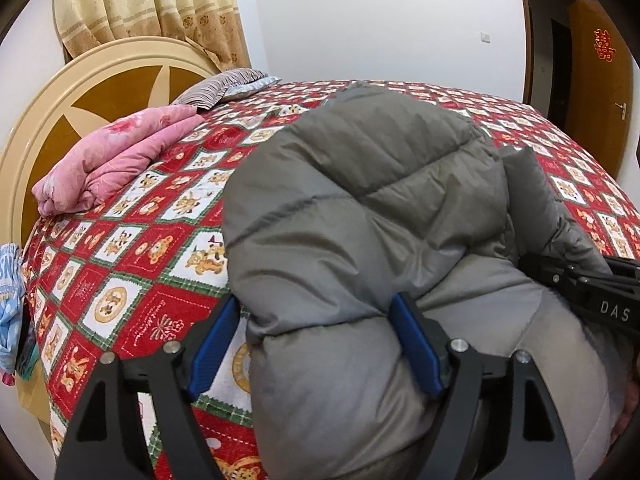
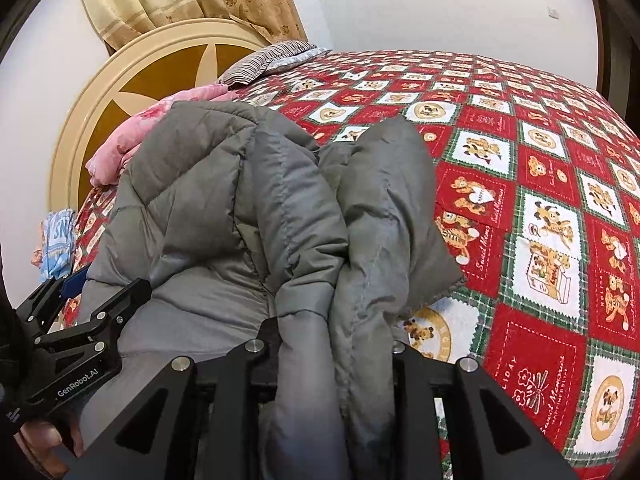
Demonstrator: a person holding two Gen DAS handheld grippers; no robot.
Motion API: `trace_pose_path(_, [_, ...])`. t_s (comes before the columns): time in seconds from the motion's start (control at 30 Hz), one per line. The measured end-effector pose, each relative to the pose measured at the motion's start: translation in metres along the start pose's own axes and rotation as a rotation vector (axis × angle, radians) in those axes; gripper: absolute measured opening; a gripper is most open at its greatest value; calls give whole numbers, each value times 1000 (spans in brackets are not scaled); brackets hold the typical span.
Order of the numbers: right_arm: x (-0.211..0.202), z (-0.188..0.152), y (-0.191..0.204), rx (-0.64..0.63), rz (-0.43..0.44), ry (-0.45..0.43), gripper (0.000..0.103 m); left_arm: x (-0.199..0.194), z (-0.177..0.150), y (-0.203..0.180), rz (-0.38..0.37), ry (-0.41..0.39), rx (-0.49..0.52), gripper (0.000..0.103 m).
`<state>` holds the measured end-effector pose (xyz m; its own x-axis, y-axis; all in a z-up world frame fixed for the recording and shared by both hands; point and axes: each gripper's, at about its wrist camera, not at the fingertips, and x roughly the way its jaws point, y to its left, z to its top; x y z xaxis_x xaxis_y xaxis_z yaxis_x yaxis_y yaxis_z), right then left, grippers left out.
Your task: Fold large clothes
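A large grey puffer jacket (image 1: pixel 360 208) lies bunched on the red patterned bedspread (image 1: pixel 132 248). My left gripper (image 1: pixel 316 344) has its blue pads wide apart, with a thick roll of the jacket between them; the pads do not pinch it. In the right wrist view the jacket (image 2: pixel 224 208) fills the middle. My right gripper (image 2: pixel 332 344) is shut on a gathered fold of the jacket that rises between its fingers. The left gripper also shows in the right wrist view (image 2: pixel 76 300), and the right gripper shows at the right edge of the left wrist view (image 1: pixel 584 296).
A folded pink quilt (image 1: pixel 116 160) and a striped pillow (image 1: pixel 220 88) lie near the round headboard (image 1: pixel 80 92). A blue cloth (image 1: pixel 10 308) hangs at the bed's left side. A curtain (image 1: pixel 152 4) hangs behind. A wooden door (image 1: pixel 600 60) stands at the right.
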<state>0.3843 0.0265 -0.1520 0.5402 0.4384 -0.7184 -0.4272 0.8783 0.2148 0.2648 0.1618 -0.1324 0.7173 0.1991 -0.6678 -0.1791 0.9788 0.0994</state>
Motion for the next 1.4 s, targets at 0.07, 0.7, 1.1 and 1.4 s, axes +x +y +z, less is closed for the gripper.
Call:
trace_pose_path(0.07, [2,-1,-2,3,-4,5,27,1,0,1,-4,5,-4,82])
trace_pose_path(0.7, [-18,-1,-1,-10,-63,-5,57,-32,-4,14,40,-12,-40,100])
trace_pose_path(1.1, [-147,-28,49,-80,-93,-222,70,-164,-13,32,48,-250,-64,103])
trace_pose_path(1.4, [-203,-34,69,-115,-89,-322,71,-189,-6,38,40,-316,-83,103])
